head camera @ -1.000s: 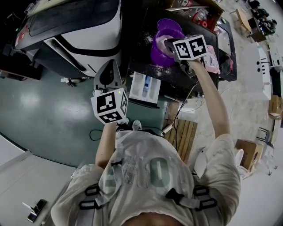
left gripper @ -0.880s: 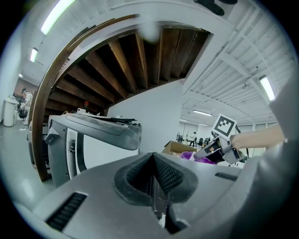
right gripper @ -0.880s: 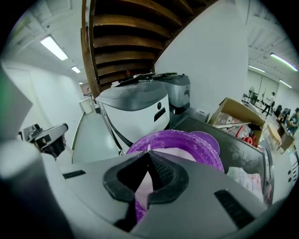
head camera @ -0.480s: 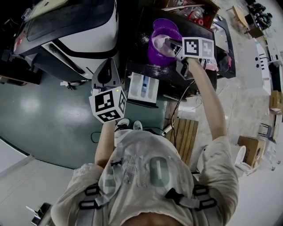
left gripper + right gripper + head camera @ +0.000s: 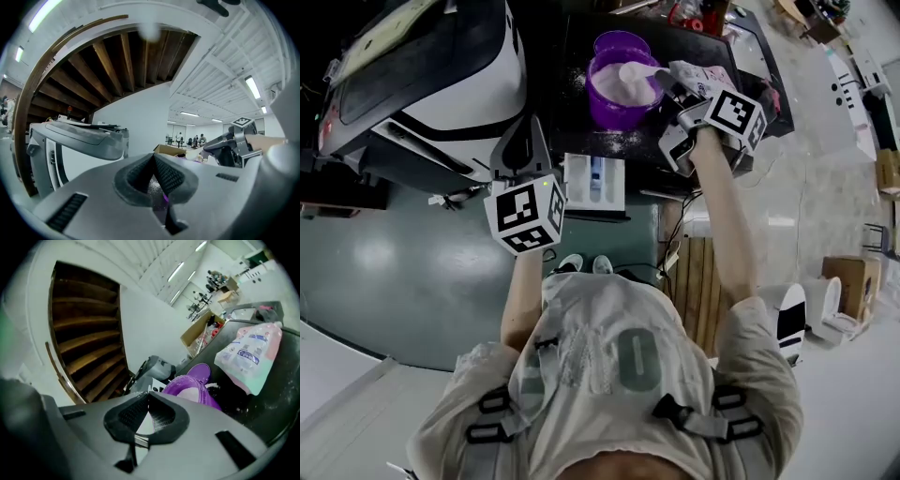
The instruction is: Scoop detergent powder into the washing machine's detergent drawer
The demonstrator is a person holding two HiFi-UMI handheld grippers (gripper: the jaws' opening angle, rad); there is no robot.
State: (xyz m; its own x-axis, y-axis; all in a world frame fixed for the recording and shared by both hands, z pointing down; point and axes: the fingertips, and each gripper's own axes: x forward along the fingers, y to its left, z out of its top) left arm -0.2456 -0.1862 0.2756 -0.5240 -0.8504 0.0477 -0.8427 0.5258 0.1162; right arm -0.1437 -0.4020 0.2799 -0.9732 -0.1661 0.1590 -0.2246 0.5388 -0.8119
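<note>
A purple bowl (image 5: 614,89) of white detergent powder stands on a black table (image 5: 581,42). In the head view my right gripper (image 5: 672,82) is shut on the handle of a white scoop (image 5: 636,73), which is heaped with powder and sits over the bowl's right side. The right gripper view shows the bowl (image 5: 192,391) just beyond the closed right gripper (image 5: 148,409). The white detergent drawer (image 5: 593,183) is pulled out below the table edge. My left gripper (image 5: 520,150) hovers left of the drawer; in its own view this gripper (image 5: 153,161) is shut and holds nothing.
The washing machine (image 5: 422,84) fills the upper left. A pink and white detergent bag (image 5: 705,77) lies right of the bowl, seen also as a bag (image 5: 251,357) in the right gripper view. Spilled powder (image 5: 623,142) dusts the table. Wooden slats (image 5: 694,281) lie on the floor.
My right gripper has drawn back to the right from over the bowl, and the scoop now shows heaped with powder. The left gripper has hardly moved.
</note>
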